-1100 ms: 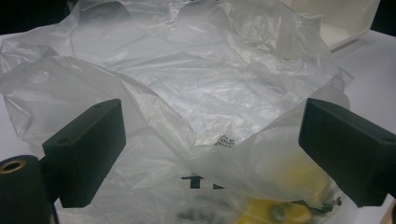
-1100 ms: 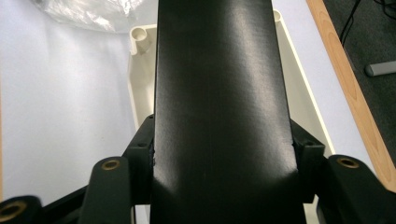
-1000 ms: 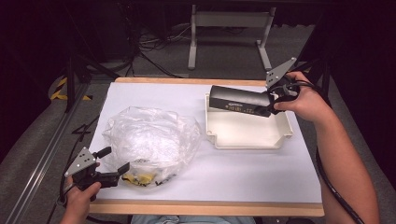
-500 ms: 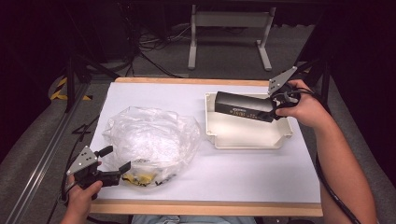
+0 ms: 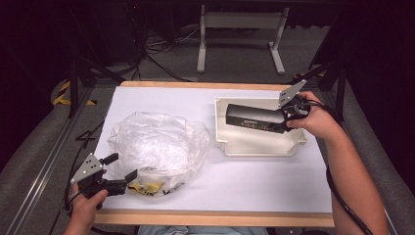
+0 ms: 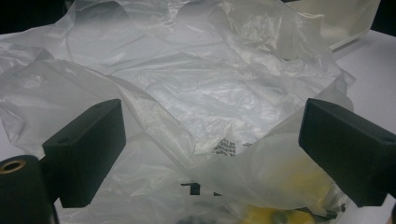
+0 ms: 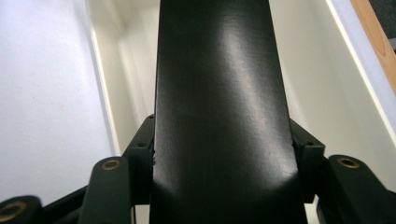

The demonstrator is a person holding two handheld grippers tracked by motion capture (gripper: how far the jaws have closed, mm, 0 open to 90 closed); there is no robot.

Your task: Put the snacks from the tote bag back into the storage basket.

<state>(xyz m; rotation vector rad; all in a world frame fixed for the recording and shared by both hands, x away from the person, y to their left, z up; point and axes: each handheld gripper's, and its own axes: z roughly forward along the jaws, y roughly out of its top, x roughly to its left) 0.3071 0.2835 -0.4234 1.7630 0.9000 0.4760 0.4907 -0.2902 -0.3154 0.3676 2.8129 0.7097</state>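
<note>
high view: black box [image 5: 254, 118] lies lengthwise across the tray [image 5: 259, 147].

Black box [image 5: 255, 118]: smooth, semi-gloss, soft sheen along its long face. Tray [image 5: 259, 146]: cream plastic, matt, smooth walls. Bag [image 5: 156, 147]: thin clear plastic film, heavily crinkled, glossy on the creases, milky where layers overlap; black print and yellow show through at its near edge. Table [image 5: 244, 188]: matt white sheet, paper-like, with a pale wood rim. Left gripper [image 5: 125, 169] pads [image 6: 86, 151]: matt black, faintly grainy. Floor: grey carpet, rough
</note>
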